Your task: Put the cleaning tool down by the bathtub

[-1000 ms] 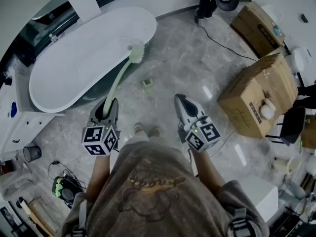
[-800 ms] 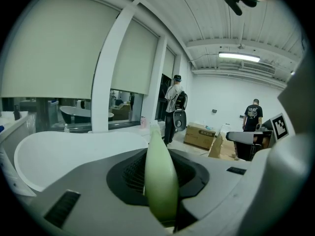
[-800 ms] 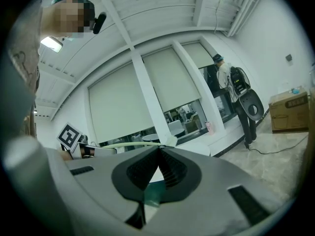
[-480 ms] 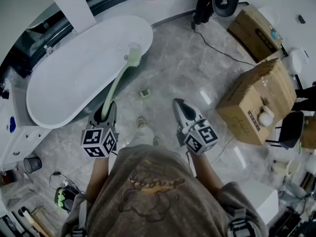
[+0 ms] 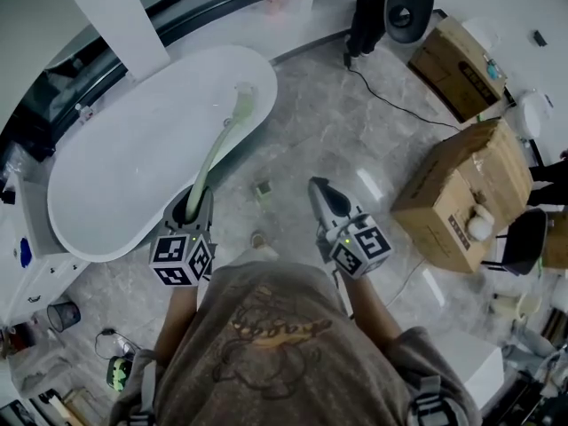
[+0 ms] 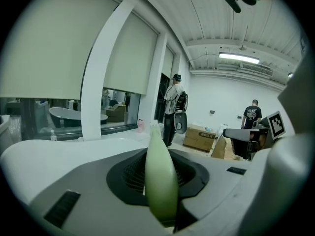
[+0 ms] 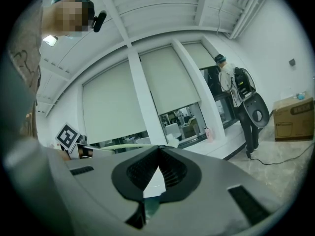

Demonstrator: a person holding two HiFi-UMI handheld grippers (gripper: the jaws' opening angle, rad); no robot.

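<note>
The cleaning tool is a long brush with a pale green handle (image 5: 213, 153) and a whitish bristle head (image 5: 244, 94). My left gripper (image 5: 193, 201) is shut on the handle's lower end, and the handle (image 6: 160, 181) runs straight out between the jaws. The brush head hangs over the right end of the white oval bathtub (image 5: 106, 185). My right gripper (image 5: 318, 187) is level over the marble floor to the right of the tub, and its jaws (image 7: 158, 149) meet at the tips with nothing in them.
A small green object (image 5: 262, 189) lies on the floor between the grippers. Cardboard boxes (image 5: 461, 193) stand at the right, and another (image 5: 457, 51) farther back. A person (image 5: 368, 11) stands at the far end beside a black cable (image 5: 390, 96). A white column (image 5: 115, 16) rises behind the tub.
Both grippers have moved forward toward the bathtub. The brush head, which was at the tub's right rim, now hangs over the tub's inside. Neither grip has changed.
</note>
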